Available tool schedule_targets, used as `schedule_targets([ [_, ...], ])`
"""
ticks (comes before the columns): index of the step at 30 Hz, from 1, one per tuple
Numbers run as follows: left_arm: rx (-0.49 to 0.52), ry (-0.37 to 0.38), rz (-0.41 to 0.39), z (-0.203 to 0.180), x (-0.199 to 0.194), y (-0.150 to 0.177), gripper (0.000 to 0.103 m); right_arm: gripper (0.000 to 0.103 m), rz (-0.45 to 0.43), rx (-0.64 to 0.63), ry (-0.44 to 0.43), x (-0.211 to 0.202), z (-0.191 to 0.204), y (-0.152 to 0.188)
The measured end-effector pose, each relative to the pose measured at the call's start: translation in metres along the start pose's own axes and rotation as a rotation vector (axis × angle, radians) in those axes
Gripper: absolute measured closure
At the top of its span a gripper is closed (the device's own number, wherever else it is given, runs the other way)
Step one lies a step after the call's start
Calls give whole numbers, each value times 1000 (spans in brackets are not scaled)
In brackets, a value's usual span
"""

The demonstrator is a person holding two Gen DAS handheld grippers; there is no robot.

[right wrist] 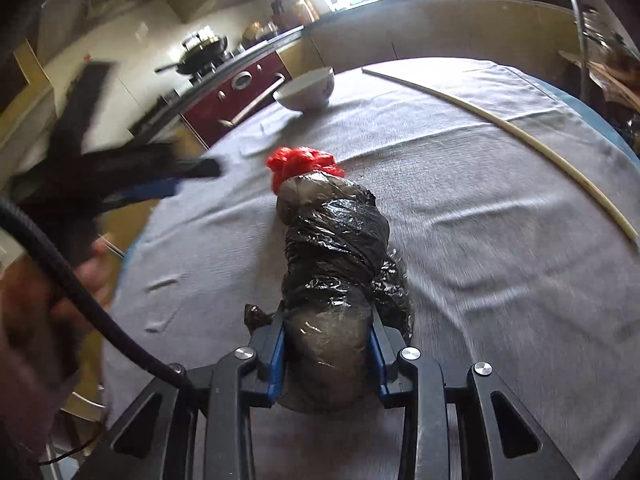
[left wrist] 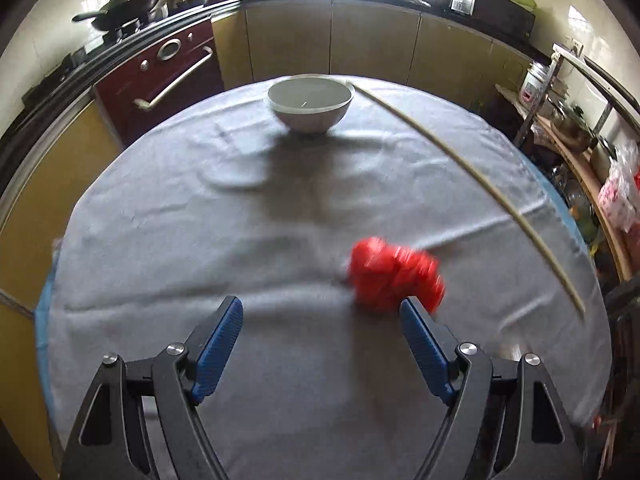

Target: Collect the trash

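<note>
- Trash, item one: black plastic bundle point(right wrist: 334, 264), a crumpled bag wad, is clamped at its near end between the right gripper point(right wrist: 328, 354) pads; jaws narrow, squeezing it. Counts as picked, not yet disposed.
- Far end of the bundle points away from the jaws, over the grey tablecloth point(right wrist: 460, 208). Can't tell whether it's lifted clear or dragging.
- Trash, item two: red plastic wad point(left wrist: 394, 276) lies loose on the cloth, just past the left gripper point(left wrist: 322, 312), off its right fingertip. Left jaws wide, nothing between them.
- In the right wrist view the red wad sits just beyond the black bundle's far tip; touching or not, can't tell.
- Farther out: white bowl point(left wrist: 310, 102) at the far side of the table, looks empty. Long thin stick point(left wrist: 472, 178) lies across the right side of the cloth; trash or not, unclear.
- No bin or trash bag in either view.
- Judgement: roughly early-to-mid. One piece in hand, one still to grab, drop-off for both pending.
- Left view is motion-blurred; red wad detail is soft.
</note>
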State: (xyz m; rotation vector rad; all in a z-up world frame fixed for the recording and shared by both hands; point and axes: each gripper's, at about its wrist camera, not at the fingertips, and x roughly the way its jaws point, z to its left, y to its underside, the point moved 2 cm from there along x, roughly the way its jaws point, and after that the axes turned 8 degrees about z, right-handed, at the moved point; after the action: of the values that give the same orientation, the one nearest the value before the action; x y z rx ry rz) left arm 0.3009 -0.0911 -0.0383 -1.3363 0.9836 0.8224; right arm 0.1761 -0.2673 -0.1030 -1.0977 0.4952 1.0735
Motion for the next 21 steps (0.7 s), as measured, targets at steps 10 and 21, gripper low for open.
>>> schedule_targets([
  [10, -210, 126, 137, -7, 58, -32, 22, 67, -41, 45, -51, -41, -6, 38],
  [21, -182, 179, 95, -17, 52, -10, 53, 67, -46, 57, -39, -39, -5, 42],
])
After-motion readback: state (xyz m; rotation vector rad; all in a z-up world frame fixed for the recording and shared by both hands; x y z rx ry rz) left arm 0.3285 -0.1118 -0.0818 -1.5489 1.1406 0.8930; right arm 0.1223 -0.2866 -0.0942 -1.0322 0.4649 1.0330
